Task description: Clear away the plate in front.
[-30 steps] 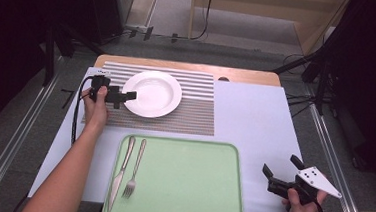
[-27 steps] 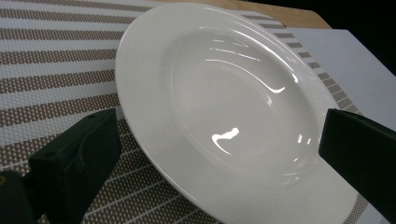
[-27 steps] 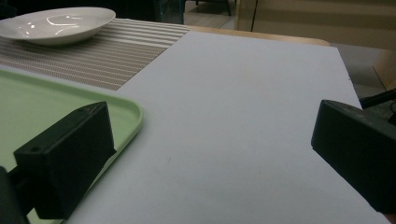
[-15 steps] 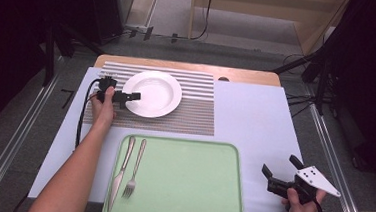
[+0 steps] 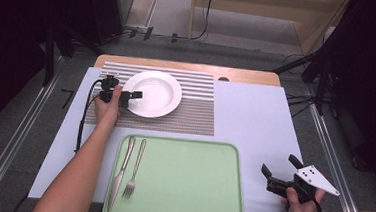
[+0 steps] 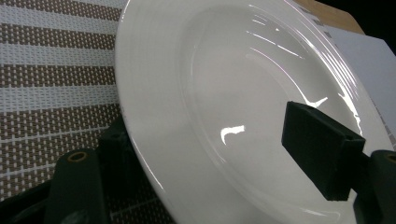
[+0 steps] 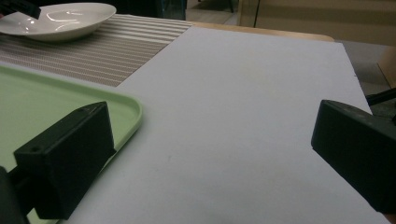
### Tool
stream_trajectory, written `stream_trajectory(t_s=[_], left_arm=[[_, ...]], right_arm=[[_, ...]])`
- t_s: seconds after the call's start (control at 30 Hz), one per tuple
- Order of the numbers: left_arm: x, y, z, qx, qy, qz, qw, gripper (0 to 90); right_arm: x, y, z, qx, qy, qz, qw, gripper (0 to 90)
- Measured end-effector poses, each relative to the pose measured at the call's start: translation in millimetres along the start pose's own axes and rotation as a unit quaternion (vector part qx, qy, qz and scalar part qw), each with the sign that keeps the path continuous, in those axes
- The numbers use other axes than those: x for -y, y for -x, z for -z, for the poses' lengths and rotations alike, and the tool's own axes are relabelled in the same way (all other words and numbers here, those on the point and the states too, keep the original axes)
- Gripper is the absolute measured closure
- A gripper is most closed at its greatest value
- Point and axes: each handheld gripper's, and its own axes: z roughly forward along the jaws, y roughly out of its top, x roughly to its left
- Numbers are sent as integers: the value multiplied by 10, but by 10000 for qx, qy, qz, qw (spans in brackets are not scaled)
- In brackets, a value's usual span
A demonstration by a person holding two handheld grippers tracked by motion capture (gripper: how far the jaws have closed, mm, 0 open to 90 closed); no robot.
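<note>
Left gripper (image 5: 129,95) at plate's (image 5: 157,91) 9 o'clock rim, jaws just closing astride it, one above, one beneath, right gripper (image 5: 279,173) jaws apart, empty, over table (image 5: 255,120).

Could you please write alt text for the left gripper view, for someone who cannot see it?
The left gripper straddles the near rim of a white plate, one black jaw over the bowl, the other beneath the rim; its jaws have just been closing. The plate sits on a brown-and-white striped placemat.
</note>
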Motion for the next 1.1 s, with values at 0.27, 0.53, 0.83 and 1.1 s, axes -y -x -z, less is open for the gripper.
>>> stream_trajectory(t_s=[0.27, 0.53, 0.83, 1.1], left_arm=[[-15, 23, 12, -694, -52, 45, 9976, 580], [-25, -2, 28, -384, -143, 255, 9988, 613], [-48, 87, 88, -145, -104, 120, 9998, 711], [-67, 177, 124, -132, 0, 81, 9999, 753]], right_arm=[[-3, -9, -5, 18, -7, 13, 10000, 0], [0, 7, 4, 47, 5, -19, 10000, 0], [5, 16, -7, 52, -16, -8, 10000, 0], [2, 5, -6, 66, -6, -32, 10000, 0]])
